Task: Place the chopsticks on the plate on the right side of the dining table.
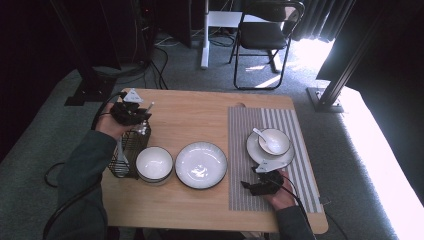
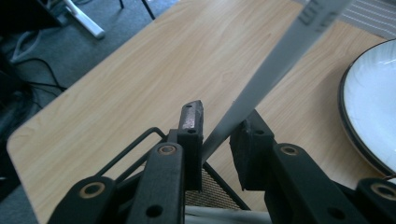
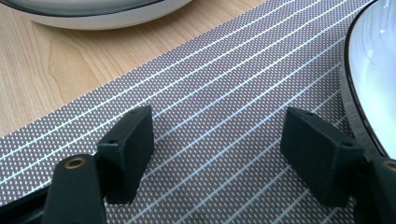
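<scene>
My left gripper (image 1: pixel 131 114) hovers at the table's left, above a black wire basket (image 1: pixel 126 152). It is shut on a flat silver utensil handle (image 2: pixel 275 60) that slants up between the jaws; the utensil's lower end is hidden behind them, over the basket (image 2: pixel 210 186). My right gripper (image 1: pixel 257 181) rests low over the striped placemat (image 1: pixel 280 125) near the front edge. Its jaws stand wide open around bare mat (image 3: pixel 219 84), with nothing between them.
A white bowl (image 1: pixel 154 163) sits beside the basket, and a dark-rimmed plate (image 1: pixel 201 165) next to it. A small plate carrying a bowl and spoon (image 1: pixel 272 141) lies on the mat just beyond my right gripper; its rim (image 3: pixel 350 79) is close to the right jaw.
</scene>
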